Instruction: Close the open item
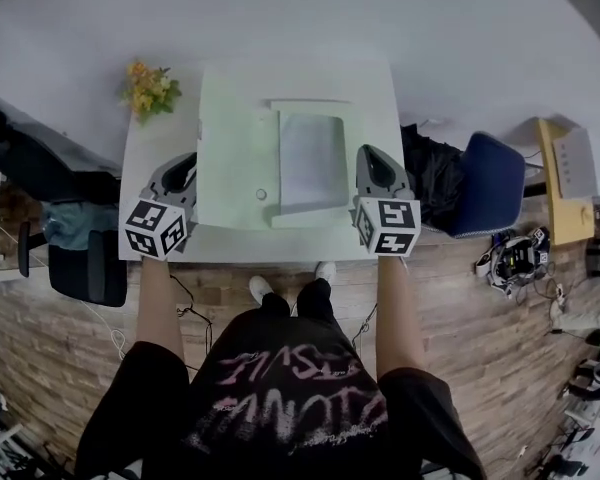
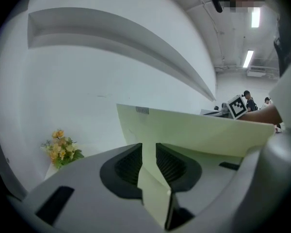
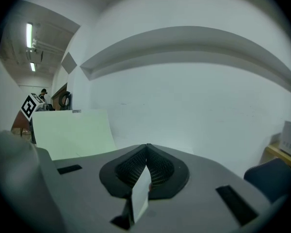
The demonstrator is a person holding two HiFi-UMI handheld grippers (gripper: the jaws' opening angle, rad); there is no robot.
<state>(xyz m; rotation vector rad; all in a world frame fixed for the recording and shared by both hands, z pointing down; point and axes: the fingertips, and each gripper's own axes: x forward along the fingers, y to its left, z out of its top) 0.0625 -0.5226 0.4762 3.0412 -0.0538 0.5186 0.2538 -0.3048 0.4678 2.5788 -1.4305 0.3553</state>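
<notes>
Folder [image 1: 230, 168], pale green, open, gripped at both side edges.

Head view: overhead, steeply down on table [image 1: 145, 158]. Gripper views: low, close, facing wall [image 3: 184, 106]; both share green folder [image 2: 199, 132].

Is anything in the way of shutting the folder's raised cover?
Nothing visible. The left gripper and right gripper clamp the folder at its edges; inside lies only a flat sheet.

You're in an office-like workroom: a white tabletop [image 1: 146, 153] against a bare wall [image 1: 400, 13], a black chair [image 1: 42, 171] left of it, a blue chair [image 1: 492, 183] and loose cables [image 1: 511, 257] right of it, strip lights [image 2: 248, 58] overhead.
</notes>
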